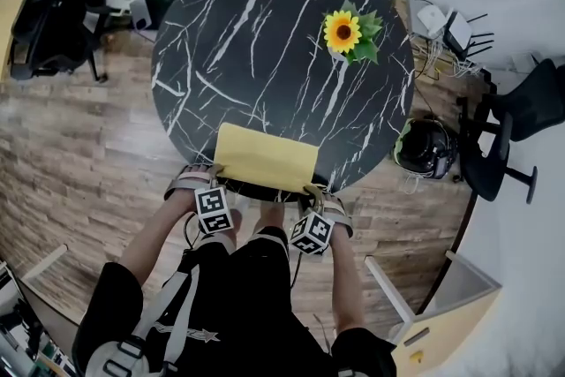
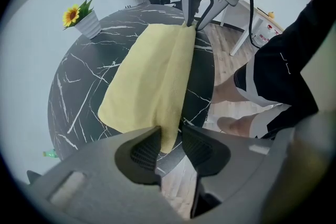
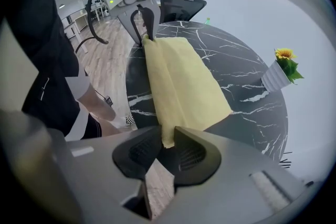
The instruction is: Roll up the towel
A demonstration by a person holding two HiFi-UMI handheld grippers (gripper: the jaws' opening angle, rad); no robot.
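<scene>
**Desk:** Where was the towel (image 1: 265, 156) when this was taken?

**Photographer:** The yellow towel lay flat at the near edge of the round black marble table (image 1: 265, 31), directly in front of the standing person. Its near hem ran along the rim, and both near corners hung just past it.

**Desk:** And the two tools?

**Photographer:** Both pointed steeply down, one at each near corner. The left gripper (image 1: 214, 176) had the near-left corner between its jaws. The cloth lay against one pad, but a gap showed on the other side, so it was not yet clamped. The right gripper (image 1: 311, 188) had narrower jaws, and both pads (image 3: 191, 153) pressed on the near-right corner.

**Desk:** Anything else on the table?

**Photographer:** A sunflower pot (image 1: 349, 35) stood at the far right, well apart from the towel. Black office chairs (image 1: 53, 9) stood on the wooden floor at far left and at right.
</scene>
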